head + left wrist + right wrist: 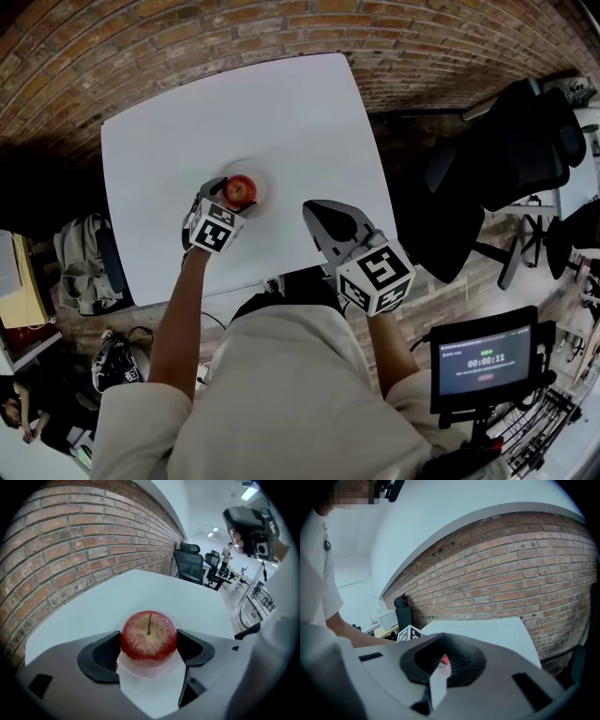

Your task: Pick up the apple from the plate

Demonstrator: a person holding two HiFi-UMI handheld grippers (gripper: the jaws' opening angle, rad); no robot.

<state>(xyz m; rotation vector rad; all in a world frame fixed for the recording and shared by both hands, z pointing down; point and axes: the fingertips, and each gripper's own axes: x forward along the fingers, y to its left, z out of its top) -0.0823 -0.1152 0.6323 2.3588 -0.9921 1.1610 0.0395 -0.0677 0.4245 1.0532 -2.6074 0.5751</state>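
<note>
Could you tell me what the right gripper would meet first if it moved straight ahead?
Probably the apple: a sliver of its red shows in line past the shut jaws of the right gripper, though depth is unclear.

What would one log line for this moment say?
left tool: closed on apple | apple: on plate | right tool: shut, empty

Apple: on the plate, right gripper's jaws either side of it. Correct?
No: the left gripper, not the right, has its jaws either side of the apple on the plate, pads against it, as the left gripper view shows. The right gripper is shut, away from the plate.
</note>
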